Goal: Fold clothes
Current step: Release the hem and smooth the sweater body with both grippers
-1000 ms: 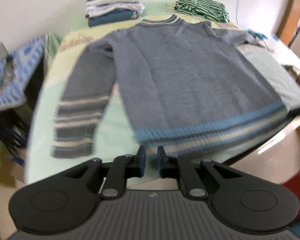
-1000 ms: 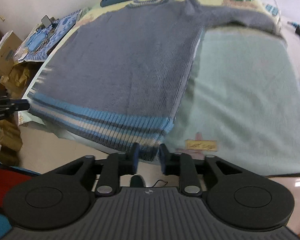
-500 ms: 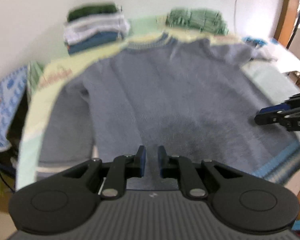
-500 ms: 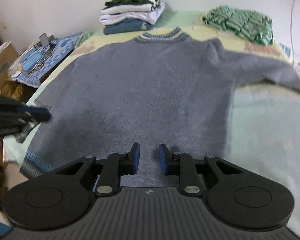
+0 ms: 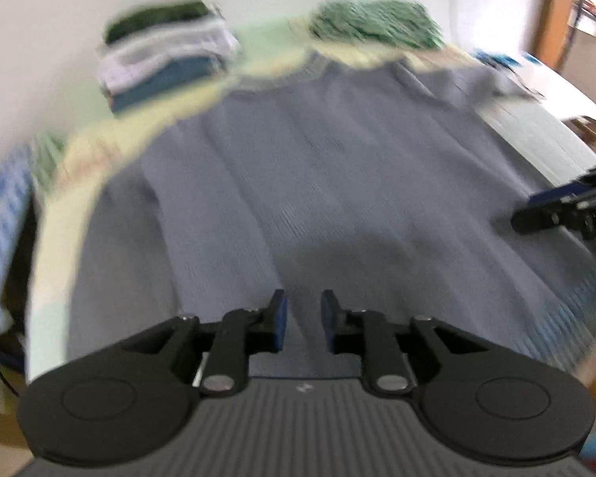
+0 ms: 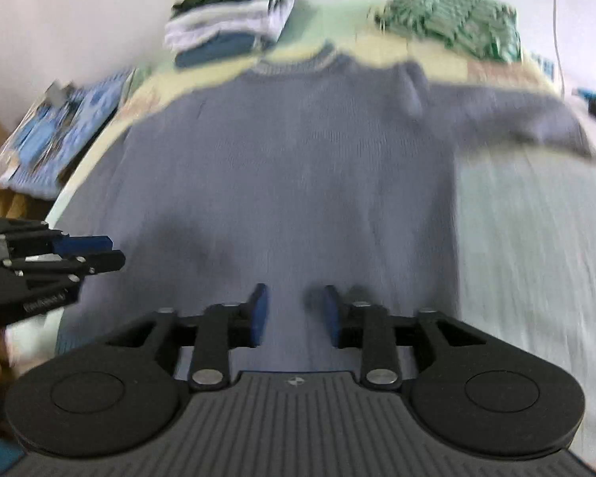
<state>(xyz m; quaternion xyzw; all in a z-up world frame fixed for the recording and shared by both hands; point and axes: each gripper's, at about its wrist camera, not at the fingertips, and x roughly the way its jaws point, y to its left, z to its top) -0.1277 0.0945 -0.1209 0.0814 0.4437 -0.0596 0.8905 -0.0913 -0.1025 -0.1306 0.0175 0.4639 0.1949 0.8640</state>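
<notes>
Item 1: grey-blue knit sweater [image 5: 318,183], laid flat and face down on a pale green bed cover [image 6: 536,258]; striped collar at 12 o'clock, blue-banded hem at 6 o'clock near the cover's near edge. In the right wrist view one sleeve [image 6: 516,119] ran out toward 2 o'clock; the other lay alongside the body toward 8 o'clock in the left wrist view.

Item 2: left claw [image 5: 302,318], above the lower part of the sweater, jaws opening, a narrow gap between the blue pads, nothing pinched; whether the tips touched the knit could not be told through the blur.

Item 3: right claw [image 6: 296,314], above the lower middle of the sweater, jaws opening, gap wider than the left's, nothing between the pads.

Item 4: stack of folded clothes [image 6: 226,20], at 11 o'clock beyond the collar, by the white wall.

Item 5: green striped garment [image 6: 453,24], crumpled, at 1 o'clock beyond the shoulder.

Item 6: blue patterned item [image 6: 59,127], at 9 o'clock off the bed's side; blurred
</notes>
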